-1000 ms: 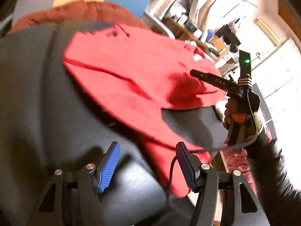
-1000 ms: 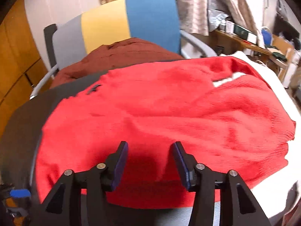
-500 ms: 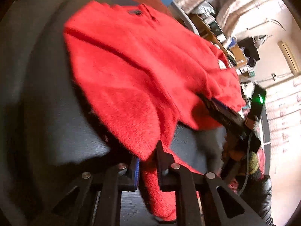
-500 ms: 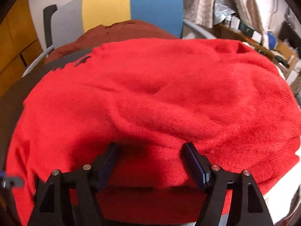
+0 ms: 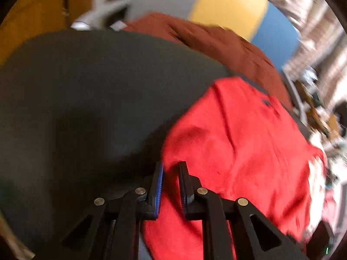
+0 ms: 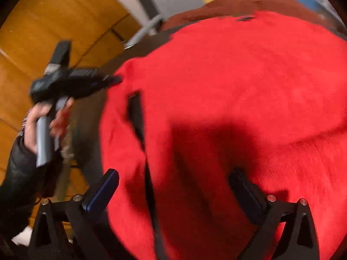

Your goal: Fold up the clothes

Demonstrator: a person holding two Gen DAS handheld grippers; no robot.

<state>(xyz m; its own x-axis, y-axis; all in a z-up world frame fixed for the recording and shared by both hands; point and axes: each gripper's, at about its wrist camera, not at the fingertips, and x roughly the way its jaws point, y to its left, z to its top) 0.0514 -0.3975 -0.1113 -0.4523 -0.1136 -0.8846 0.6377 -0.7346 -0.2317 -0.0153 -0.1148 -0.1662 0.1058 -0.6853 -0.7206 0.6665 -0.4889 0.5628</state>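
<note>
**Red sweater spread on dark table**

Left gripper: jaws clenched on sweater's left edge. Right gripper: jaws spread wide over near hem. Person's hand at left, gripping handle, wrist level.

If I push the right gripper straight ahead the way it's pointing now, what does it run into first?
Most likely the fuzzy red knit sweater. The right gripper is open, and the fabric already fills the space between and ahead of its fingers. Depth is blurred, so how soon it touches is unclear.
</note>
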